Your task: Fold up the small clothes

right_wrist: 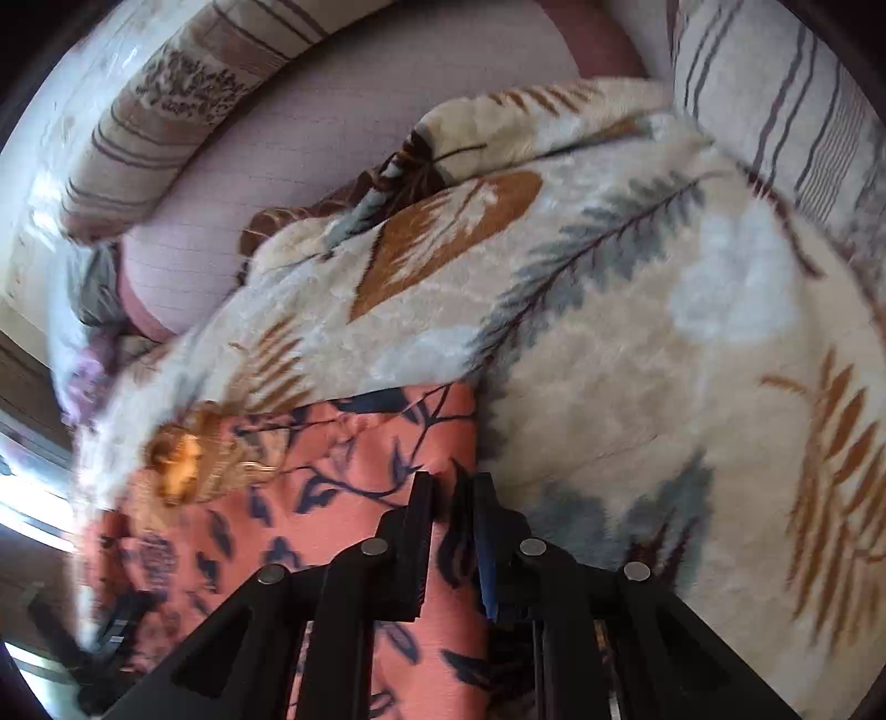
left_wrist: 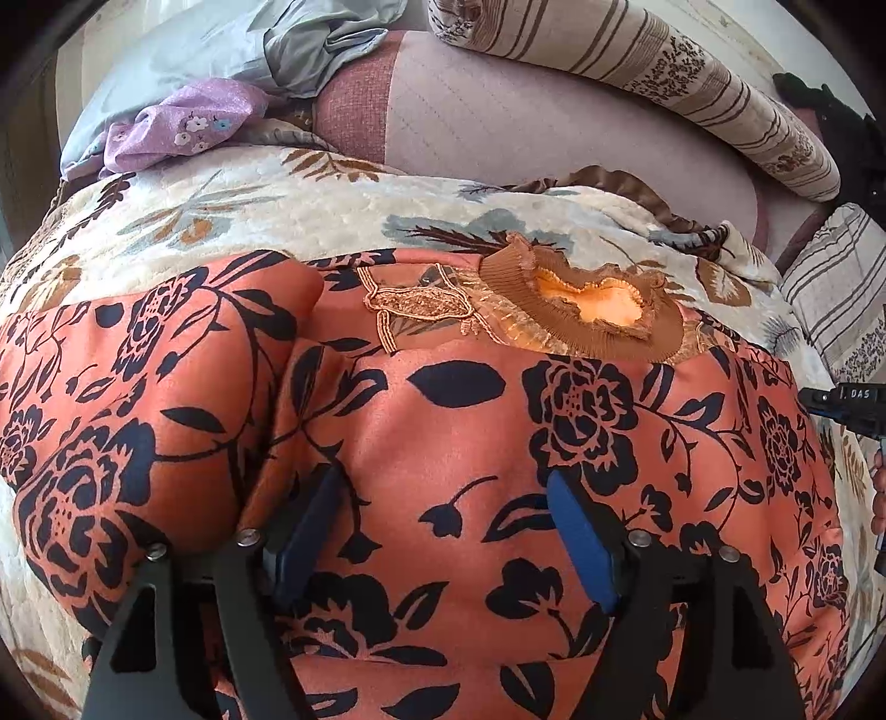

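Your left wrist view looks steeply down, close over the blouse [left_wrist: 443,443], its collar [left_wrist: 581,310] toward the top. Your right wrist view, blurred, looks down at the blouse's edge and the blanket [right_wrist: 637,332]. Both views share blouse, blanket and striped pillow [left_wrist: 692,88].

"DAS" in white, on right gripper [left_wrist: 855,407]

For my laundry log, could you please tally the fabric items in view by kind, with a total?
Garments: 3, namely the orange top, the purple garment and the grey garment.
Blankets: 1, the leaf blanket.
Striped pillows: 2, a long one and another.
Total: 6
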A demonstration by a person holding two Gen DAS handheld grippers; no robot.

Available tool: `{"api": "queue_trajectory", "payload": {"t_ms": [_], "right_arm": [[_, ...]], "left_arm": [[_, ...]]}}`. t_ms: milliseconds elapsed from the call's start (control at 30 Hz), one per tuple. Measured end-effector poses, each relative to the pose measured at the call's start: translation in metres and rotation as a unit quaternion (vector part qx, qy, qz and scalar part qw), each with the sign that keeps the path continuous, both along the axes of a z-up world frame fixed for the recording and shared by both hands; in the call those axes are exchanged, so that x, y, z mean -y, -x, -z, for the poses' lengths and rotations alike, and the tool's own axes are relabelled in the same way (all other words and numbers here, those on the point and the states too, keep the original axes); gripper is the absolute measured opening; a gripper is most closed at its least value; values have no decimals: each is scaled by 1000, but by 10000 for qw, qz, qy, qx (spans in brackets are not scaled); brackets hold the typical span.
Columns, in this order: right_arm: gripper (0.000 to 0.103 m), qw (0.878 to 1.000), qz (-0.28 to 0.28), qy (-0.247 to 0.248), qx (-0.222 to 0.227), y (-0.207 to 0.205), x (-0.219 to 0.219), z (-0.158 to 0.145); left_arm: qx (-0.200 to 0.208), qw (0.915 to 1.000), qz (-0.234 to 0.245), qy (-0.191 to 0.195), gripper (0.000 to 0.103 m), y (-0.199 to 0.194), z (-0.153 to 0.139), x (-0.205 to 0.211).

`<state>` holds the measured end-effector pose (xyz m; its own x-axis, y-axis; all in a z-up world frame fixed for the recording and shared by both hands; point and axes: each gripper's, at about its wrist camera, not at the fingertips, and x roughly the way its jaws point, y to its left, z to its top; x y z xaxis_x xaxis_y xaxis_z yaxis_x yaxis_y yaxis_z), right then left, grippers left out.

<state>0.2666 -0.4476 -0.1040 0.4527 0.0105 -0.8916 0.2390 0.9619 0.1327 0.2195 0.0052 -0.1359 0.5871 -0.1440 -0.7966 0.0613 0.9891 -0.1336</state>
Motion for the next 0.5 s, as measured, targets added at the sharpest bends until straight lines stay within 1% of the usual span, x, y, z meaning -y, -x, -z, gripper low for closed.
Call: {"api": "queue_trajectory", "payload": {"t_ms": [33, 67, 100, 133, 167, 200, 233, 267, 300, 333, 367, 400, 433, 467, 500], "right_arm": [[18, 9998, 123, -142, -92, 2, 4, 2], [18, 9982, 171, -569, 37, 7, 8, -1], [19, 9964, 138, -815, 211, 14, 9, -9], [19, 9959, 61, -826, 362, 21, 3, -19], [20, 9942, -65, -943, 517, 28, -3, -28], [27, 9888, -262, -1321, 647, 34, -9, -35], [54, 9791, -488, -1842, 709, 38, -16, -38], [77, 9708, -639, -2193, 728, 40, -25, -37], [99, 9722, -601, -2115, 806, 46, -28, -36], [98, 9788, -498, -1815, 814, 50, -30, -34], [98, 9848, -338, -1555, 697, 52, -29, -28], [98, 9853, -197, -1586, 608, 56, -27, -24], [98, 9798, -214, -1892, 609, 62, -26, -20], [98, 9751, -292, -2102, 640, 66, -35, -22], [98, 9743, -348, -2105, 722, 74, -38, -26]], "left_arm": [[-3, 10000, 17, -46, 79, 0, 0, 2], [-5, 10000, 23, -68, 79, 0, -1, 2], [-5, 10000, 24, -59, 79, 1, -2, 2], [-13, 10000, 19, -58, 79, 1, -3, 2], [-25, 10000, -12, -52, 79, 3, -6, 1], [8, 10000, -78, -17, 79, 6, -11, 0], [122, 9998, -156, 25, 79, 11, -17, -3], [254, 9993, -265, 4, 79, 16, -21, -6], [262, 9987, -431, -103, 79, 18, -21, -11], [67, 9984, -543, -131, 79, 16, -14, -17], [-202, 9983, -547, -45, 79, 11, -4, -24], [-179, 9987, -469, -23, 78, 12, -2, -27], [-134, 9992, -377, -53, 79, 14, -5, -28], [-163, 9993, -339, -74, 79, 15, -9, -29], [-156, 9990, -407, -34, 79, 17, -12, -34]]}}
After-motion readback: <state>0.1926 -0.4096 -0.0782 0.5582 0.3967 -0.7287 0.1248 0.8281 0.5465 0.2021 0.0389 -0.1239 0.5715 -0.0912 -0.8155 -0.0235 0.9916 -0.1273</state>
